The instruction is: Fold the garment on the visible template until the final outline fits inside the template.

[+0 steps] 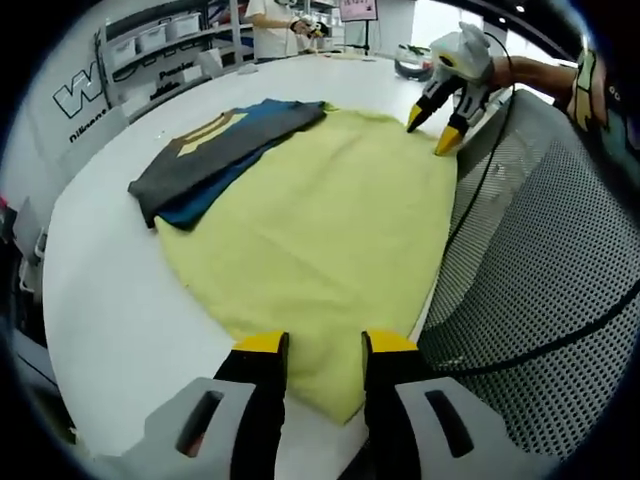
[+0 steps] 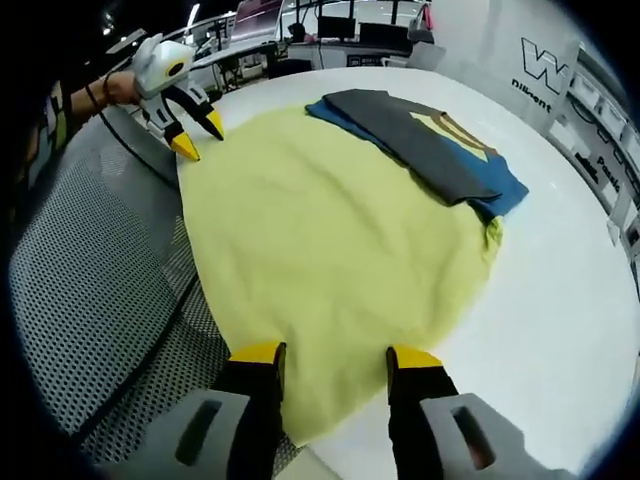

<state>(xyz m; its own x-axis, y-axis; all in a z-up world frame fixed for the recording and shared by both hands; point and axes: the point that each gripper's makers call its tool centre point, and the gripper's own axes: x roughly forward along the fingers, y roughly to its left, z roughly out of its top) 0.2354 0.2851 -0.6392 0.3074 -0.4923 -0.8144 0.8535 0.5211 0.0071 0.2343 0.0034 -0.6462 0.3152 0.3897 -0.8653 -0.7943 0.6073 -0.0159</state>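
Both grippers, left (image 1: 314, 345) & right (image 2: 335, 355), jaws apart, poised over yellow cloth (image 1: 320, 230) at table (image 1: 110, 300) edge; folded shirt (image 1: 225, 150), prob. two-tone, rests on cloth's far side.

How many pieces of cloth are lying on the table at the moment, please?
2: a yellow cloth spread across the white table, and a folded dark grey-and-blue garment resting on its far edge. Anything underneath is hidden.

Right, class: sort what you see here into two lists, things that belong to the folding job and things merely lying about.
Belongs to the job:
yellow cloth sheet
folded grey and blue garment
left gripper, jaws open
right gripper, jaws open
white table

Just lying about:
grey perforated mat
black cable
storage shelves
person in the background
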